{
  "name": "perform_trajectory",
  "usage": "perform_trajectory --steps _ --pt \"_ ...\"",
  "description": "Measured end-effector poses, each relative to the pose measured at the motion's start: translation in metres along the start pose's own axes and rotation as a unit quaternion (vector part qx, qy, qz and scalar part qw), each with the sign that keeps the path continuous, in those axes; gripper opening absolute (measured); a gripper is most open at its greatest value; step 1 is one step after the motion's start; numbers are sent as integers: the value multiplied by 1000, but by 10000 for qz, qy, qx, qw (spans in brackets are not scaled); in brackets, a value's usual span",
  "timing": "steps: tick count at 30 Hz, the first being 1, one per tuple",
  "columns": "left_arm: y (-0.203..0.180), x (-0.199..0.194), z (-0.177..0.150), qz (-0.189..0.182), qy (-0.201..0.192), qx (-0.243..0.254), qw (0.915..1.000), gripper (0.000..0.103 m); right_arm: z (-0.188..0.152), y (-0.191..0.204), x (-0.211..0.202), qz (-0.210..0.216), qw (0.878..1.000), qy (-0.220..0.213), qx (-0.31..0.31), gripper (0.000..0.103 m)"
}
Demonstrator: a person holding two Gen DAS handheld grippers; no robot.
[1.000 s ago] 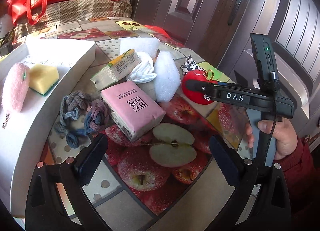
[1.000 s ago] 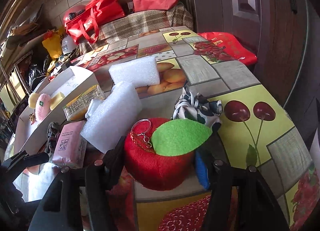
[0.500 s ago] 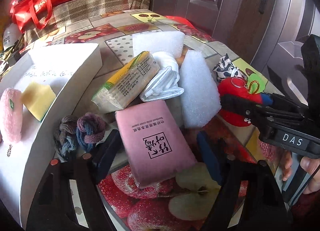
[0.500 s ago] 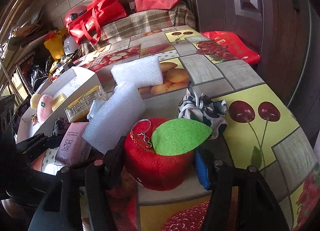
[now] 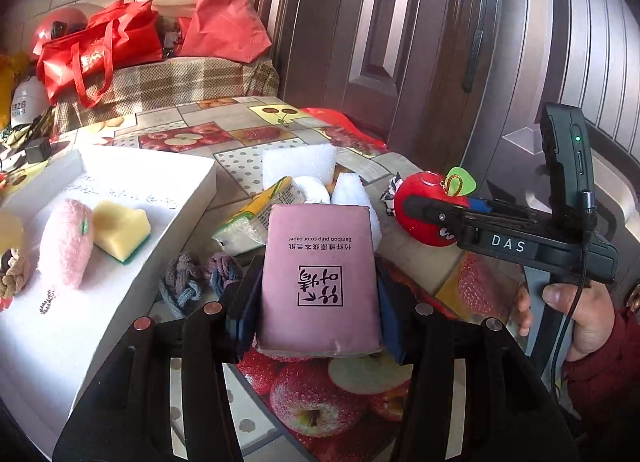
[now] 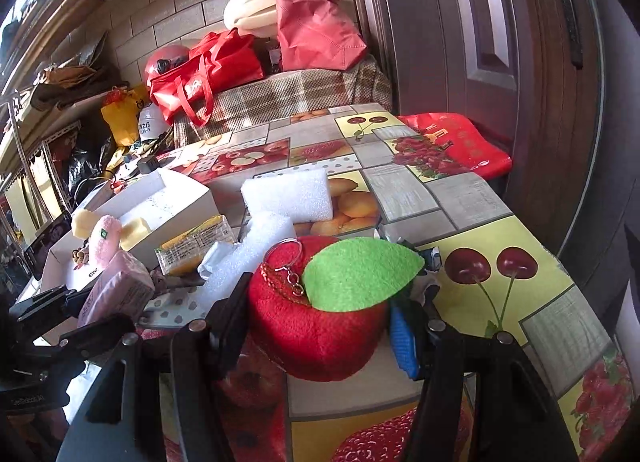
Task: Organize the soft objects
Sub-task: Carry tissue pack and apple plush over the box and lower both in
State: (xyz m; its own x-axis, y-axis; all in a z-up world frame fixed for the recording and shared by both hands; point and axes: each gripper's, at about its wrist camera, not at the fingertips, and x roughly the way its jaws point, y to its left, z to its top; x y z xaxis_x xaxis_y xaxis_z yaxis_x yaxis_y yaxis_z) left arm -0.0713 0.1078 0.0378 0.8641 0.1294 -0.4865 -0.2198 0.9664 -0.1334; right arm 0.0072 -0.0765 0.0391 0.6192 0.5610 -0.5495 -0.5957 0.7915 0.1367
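My left gripper holds a pink tissue pack raised off the fruit-print table, its jaws still closing, both pads pressed on the pack's long sides. In the right wrist view the same pack shows at the left, tilted up. My right gripper is shut on a red plush apple with a green felt leaf and a key ring. The apple hangs to the right of the pack. A white box at the left holds a pink plush and a yellow sponge.
A yellow tissue pack, white foam blocks and knotted grey-purple scrunchies lie between box and apple. A black-and-white scrunchie sits behind the apple. Red bags are piled beyond the table; a dark door stands right.
My left gripper, wide open a second ago, moved in over the pink pack, closed on it and lifted it. The right gripper kept its hold on the apple.
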Motion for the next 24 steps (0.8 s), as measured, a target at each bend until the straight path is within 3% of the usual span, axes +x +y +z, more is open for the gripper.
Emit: perform_trajectory --steps 4,8,20,24 --pt "2 -41 -11 359 -608 414 9966 50 0 7 -19 -92 9983 -545 -208 61" --pt "20 -63 -18 711 -737 390 9940 50 -1 22 -33 39 9940 -1001 -439 61" --pt "89 -106 -39 1639 -853 -172 9826 50 -8 79 -32 529 9884 -1075 -932 61" --pt "106 -114 -43 1781 -893 -425 9790 50 -10 97 -27 725 9867 -1015 -1047 61"
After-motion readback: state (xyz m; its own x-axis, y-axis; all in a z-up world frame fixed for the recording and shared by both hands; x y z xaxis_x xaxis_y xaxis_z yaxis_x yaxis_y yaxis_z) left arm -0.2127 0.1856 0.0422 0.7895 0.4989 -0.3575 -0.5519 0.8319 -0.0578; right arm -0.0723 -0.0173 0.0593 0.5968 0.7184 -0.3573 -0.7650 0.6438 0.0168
